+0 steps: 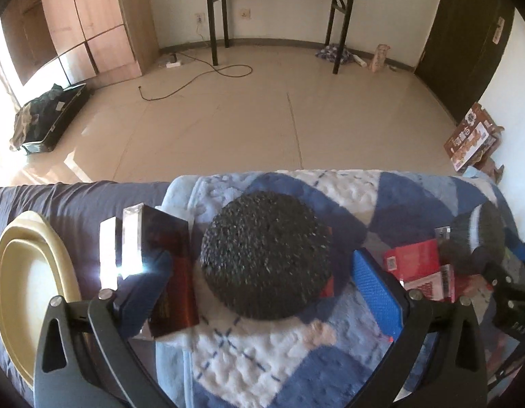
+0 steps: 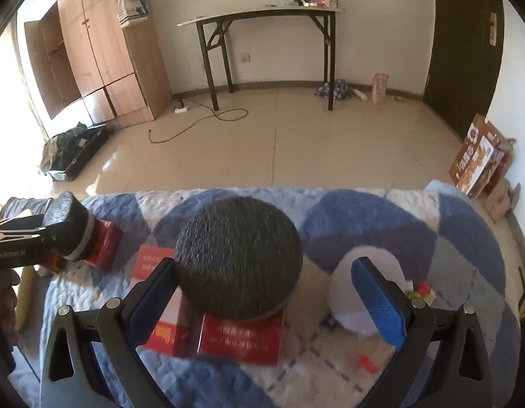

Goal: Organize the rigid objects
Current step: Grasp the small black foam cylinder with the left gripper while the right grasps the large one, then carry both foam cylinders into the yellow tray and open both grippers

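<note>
My left gripper (image 1: 262,289) is open over a blue and white checked blanket (image 1: 262,350). A black foam dome (image 1: 265,255) mounted on it fills the gap between its fingers. A dark red box (image 1: 172,272) in shiny wrap lies against the left finger (image 1: 143,285), not clamped. My right gripper (image 2: 265,299) is also open, with its own black dome (image 2: 238,258) above flat red boxes (image 2: 242,336). A white rounded object (image 2: 350,309) sits behind its right finger (image 2: 378,302). In the right wrist view, the left gripper (image 2: 63,227) points at a red box (image 2: 104,241).
A cream-yellow tray (image 1: 10,272) rests on the purple sheet (image 1: 75,204) at the left. More red boxes (image 1: 415,261) lie right of the left gripper. A small red piece (image 2: 367,362) lies on the blanket. Beyond the bed edge are bare floor, a black folding table (image 2: 262,17) and a wardrobe (image 2: 102,51).
</note>
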`<state>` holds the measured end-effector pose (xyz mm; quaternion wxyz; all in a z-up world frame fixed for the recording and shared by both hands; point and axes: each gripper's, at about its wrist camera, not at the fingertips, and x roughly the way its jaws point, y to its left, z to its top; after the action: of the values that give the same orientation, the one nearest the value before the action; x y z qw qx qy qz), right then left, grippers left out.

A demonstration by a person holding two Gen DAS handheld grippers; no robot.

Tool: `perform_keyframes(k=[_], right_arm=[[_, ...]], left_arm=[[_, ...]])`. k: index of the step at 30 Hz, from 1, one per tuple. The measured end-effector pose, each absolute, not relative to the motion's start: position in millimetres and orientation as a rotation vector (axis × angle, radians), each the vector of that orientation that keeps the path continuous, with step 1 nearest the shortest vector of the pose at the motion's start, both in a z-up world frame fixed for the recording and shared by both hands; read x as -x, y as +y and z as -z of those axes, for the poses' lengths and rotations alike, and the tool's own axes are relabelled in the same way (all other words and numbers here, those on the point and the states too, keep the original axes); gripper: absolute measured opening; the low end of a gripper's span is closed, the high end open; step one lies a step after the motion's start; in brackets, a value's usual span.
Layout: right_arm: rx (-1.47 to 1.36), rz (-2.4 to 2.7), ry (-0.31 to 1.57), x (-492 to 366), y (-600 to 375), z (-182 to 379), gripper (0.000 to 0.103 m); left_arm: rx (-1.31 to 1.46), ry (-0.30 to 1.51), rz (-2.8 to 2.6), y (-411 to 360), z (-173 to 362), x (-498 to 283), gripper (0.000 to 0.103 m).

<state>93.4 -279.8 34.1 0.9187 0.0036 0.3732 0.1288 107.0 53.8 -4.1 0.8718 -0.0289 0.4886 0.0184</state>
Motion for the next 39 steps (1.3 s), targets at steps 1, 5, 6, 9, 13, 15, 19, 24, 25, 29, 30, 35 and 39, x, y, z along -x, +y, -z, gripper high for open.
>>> perform_keyframes(k=[1,5,6,9,13,15,19,24,25,29,30,35,39], right_arm=[[0.004,-0.265,0.783,-95,-277,-30,0.098],[0.005,-0.282,0.728,-90,-272,-32,0.067],[0.000,-0.293,0.703,-86,-274,-36,0.067],[-0.050,-0.319,0.669,-71,-284,-46,0.067],[-0.095,-0.420,0.623,-44,-289,-79,0.067],[-0.076,-0.495,0.609,-29,-270,-96,0.067],[0.002,-0.633,0.578,3,-210,-111,0.067],[0.051,-0.834,0.620,30,-109,-101,0.067],[0.072,-0.874,0.633,36,-80,-94,0.067],[0.162,-0.945,0.717,44,9,-56,0.067],[0.194,-0.959,0.730,45,26,-46,0.067],[0.319,-0.988,0.777,35,101,-11,0.067],[0.367,-0.990,0.811,15,137,16,0.067]], left_arm=[[0.057,1.024,-0.041,55,5,-108,0.099],[0.065,0.987,-0.026,58,9,-108,0.068],[0.073,0.982,-0.018,58,9,-109,0.068],[0.131,0.967,-0.016,66,-1,-106,0.068],[0.197,0.913,-0.009,89,-45,-80,0.068],[0.197,0.893,-0.015,109,-75,-63,0.068],[0.194,0.840,-0.017,159,-122,-26,0.068],[0.176,0.870,-0.105,249,-137,22,0.068],[0.168,0.882,-0.118,263,-134,26,0.068],[0.177,0.957,-0.199,323,-98,37,0.068],[0.185,0.979,-0.214,335,-85,37,0.068],[0.245,1.024,-0.230,377,-25,17,0.068],[0.233,1.034,-0.197,393,7,0,0.068]])
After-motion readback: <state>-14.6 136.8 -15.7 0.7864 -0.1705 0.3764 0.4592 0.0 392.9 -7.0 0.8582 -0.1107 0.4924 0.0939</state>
